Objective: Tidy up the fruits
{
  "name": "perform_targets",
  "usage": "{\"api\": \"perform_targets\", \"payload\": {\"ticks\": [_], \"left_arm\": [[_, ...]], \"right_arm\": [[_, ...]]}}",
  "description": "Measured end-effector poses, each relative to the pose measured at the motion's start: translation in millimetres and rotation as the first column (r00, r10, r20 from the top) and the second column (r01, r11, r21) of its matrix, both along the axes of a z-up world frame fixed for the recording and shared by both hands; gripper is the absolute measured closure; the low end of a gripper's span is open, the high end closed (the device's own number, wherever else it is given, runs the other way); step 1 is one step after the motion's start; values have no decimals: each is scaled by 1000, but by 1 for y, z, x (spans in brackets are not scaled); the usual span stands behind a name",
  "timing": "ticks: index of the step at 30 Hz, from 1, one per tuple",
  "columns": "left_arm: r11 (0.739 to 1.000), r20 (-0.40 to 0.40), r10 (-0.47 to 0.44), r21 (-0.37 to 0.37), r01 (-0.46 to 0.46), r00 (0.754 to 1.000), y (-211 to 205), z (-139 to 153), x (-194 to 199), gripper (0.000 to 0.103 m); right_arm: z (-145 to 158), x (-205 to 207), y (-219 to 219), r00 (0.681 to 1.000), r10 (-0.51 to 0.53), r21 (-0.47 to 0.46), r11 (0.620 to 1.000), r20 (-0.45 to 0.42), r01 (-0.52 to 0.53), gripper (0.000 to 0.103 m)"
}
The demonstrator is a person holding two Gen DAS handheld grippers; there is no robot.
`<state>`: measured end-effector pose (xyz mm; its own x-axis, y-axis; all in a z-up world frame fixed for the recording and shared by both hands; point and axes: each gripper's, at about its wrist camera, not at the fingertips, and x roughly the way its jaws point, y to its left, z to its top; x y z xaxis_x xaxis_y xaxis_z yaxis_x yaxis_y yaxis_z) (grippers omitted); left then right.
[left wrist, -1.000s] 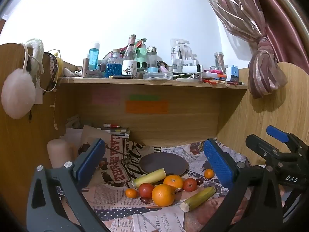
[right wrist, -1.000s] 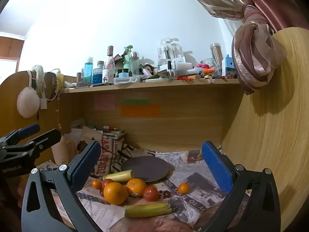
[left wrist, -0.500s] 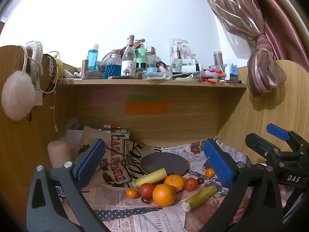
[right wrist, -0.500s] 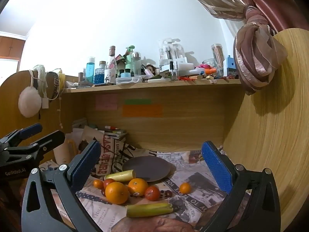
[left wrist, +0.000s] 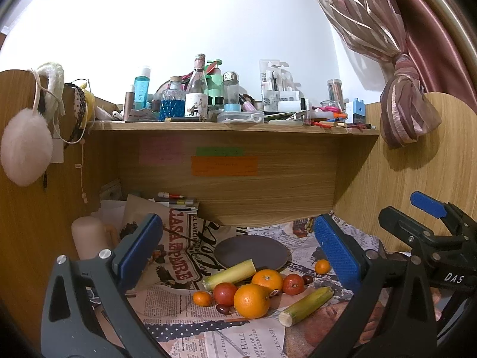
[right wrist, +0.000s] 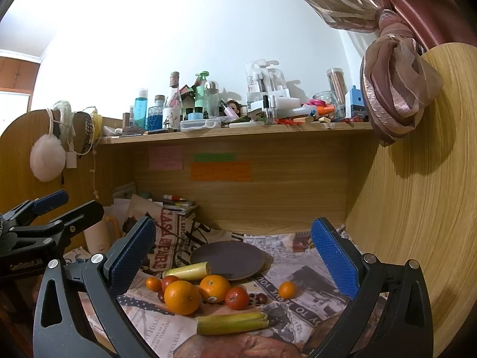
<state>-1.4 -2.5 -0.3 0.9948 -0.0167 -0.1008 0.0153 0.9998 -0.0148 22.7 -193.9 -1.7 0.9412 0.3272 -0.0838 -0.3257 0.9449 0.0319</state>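
Note:
A pile of fruit lies on newspaper: a large orange (left wrist: 251, 300) (right wrist: 182, 297), a second orange (left wrist: 267, 280) (right wrist: 214, 288), two red tomatoes (left wrist: 225, 293) (right wrist: 236, 298), small tangerines (left wrist: 322, 266) (right wrist: 286, 289), dark dates and two yellow-green stalk pieces (left wrist: 307, 305) (right wrist: 232, 323). A dark round plate (left wrist: 252, 252) (right wrist: 228, 260) lies just behind them. My left gripper (left wrist: 238, 247) is open and empty, above and in front of the pile. My right gripper (right wrist: 234, 252) is open and empty too, to the right of the left one.
Newspaper (left wrist: 208, 331) covers the desk. A wooden shelf (left wrist: 232, 126) crowded with bottles runs overhead. Wooden side panels stand left and right (right wrist: 417, 208). A cream mug (left wrist: 89, 238) and stacked papers sit at back left. A pink curtain (right wrist: 396, 101) hangs at right.
Both grippers have drifted very slightly; the view shifts a little. The fruit and plate have not moved.

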Motion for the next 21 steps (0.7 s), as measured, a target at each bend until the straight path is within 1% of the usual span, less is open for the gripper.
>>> {"api": "perform_targets", "payload": {"ticks": [21], "left_arm": [[1000, 3, 3, 2, -3, 1000, -1, 0, 0, 0]], "right_arm": [[-1, 0, 2, 1000, 4, 0, 1000, -4, -4, 0]]}}
